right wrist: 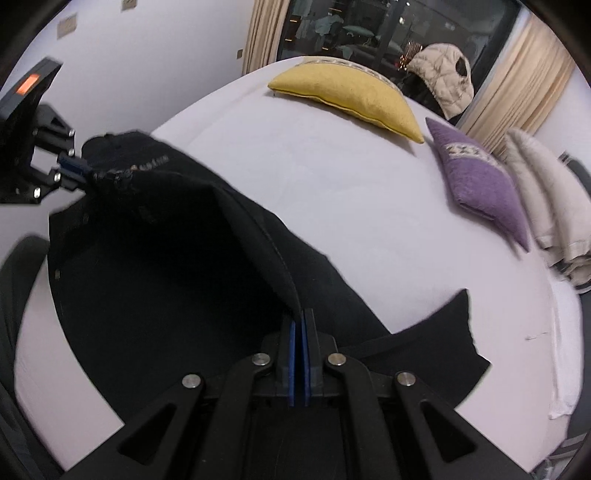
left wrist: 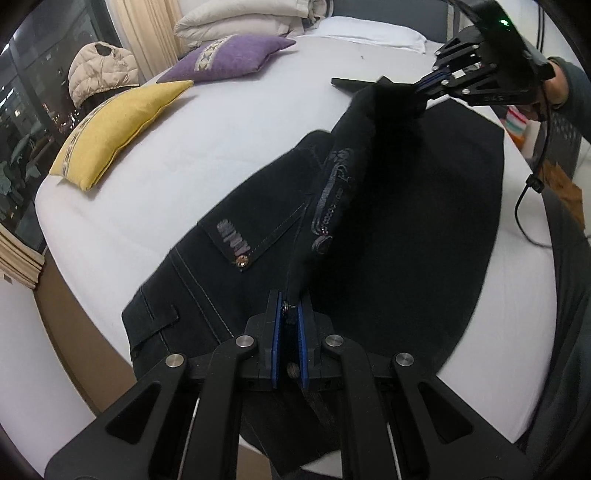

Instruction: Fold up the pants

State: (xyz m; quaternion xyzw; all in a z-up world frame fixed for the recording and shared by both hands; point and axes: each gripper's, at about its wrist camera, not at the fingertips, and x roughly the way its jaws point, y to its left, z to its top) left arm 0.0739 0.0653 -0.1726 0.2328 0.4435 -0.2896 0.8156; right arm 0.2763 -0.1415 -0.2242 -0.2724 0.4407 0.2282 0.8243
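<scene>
Black pants (left wrist: pixel 388 229) spread across a white bed (left wrist: pixel 229 147), one long fold of the cloth lifted clear of the sheet and stretched between two tools. Left tool (left wrist: pixel 290 314) clenched on the waist end, blue pads (left wrist: pixel 274 332) pressed to either side of the fabric near a small metal rivet. Right tool (right wrist: pixel 300 325) likewise clamped, blue pads closed tight on a seamed edge at the opposite end of the raised fold. Same right tool (left wrist: pixel 424 88) seen from the left wrist camera at upper right, gripped by a hand (left wrist: pixel 554 81) in a grey sleeve. Left tool (right wrist: pixel 79 168) seen from the right wrist camera at far left, biting the bunched waistband. Rest of the pants flat on the mattress beneath the lifted fold, a stitched back pocket (left wrist: pixel 255 229) with a stud showing on the near side. Yellow pillow (left wrist: pixel 118 129) and purple pillow (left wrist: pixel 229 59) lying well apart from the pants toward the far side of the bed, folded pale bedding (left wrist: pixel 251 22) beyond them. Cream padded jacket (left wrist: pixel 101 70) propped beside a dark window (left wrist: pixel 26 110), beige curtains (right wrist: pixel 517 88) alongside.
</scene>
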